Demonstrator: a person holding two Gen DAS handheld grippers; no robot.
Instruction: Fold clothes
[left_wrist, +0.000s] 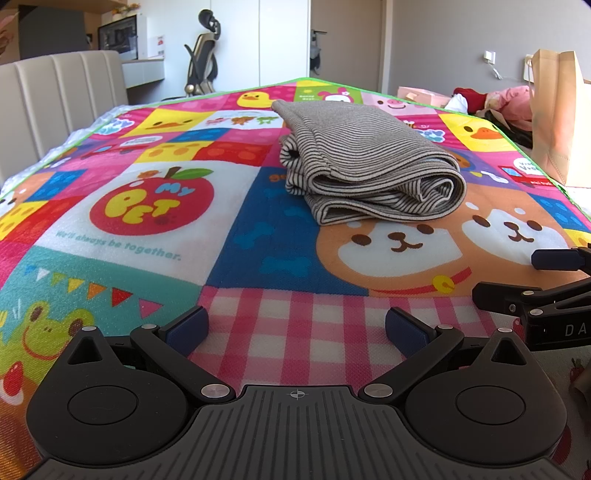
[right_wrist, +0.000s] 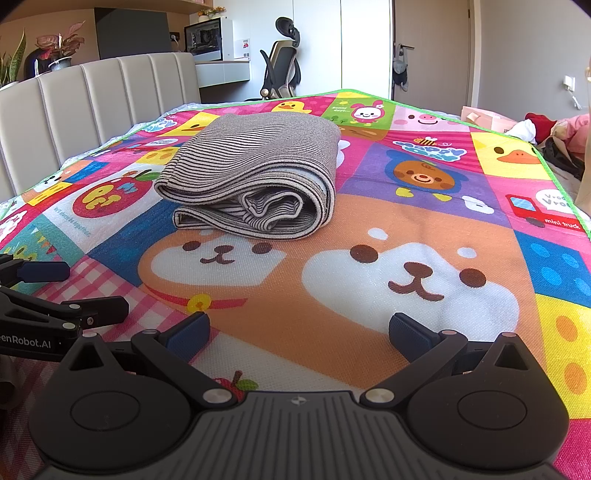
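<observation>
Striped folded garment (left_wrist: 369, 162) — one; two grippers — left (left_wrist: 297, 328), right (right_wrist: 299, 332) — fingers spread, empty

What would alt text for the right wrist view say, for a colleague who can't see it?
A folded grey striped garment lies on a colourful cartoon play mat, untouched. The right claw is open and empty in the foreground, and the left claw shows at the left edge.
</observation>
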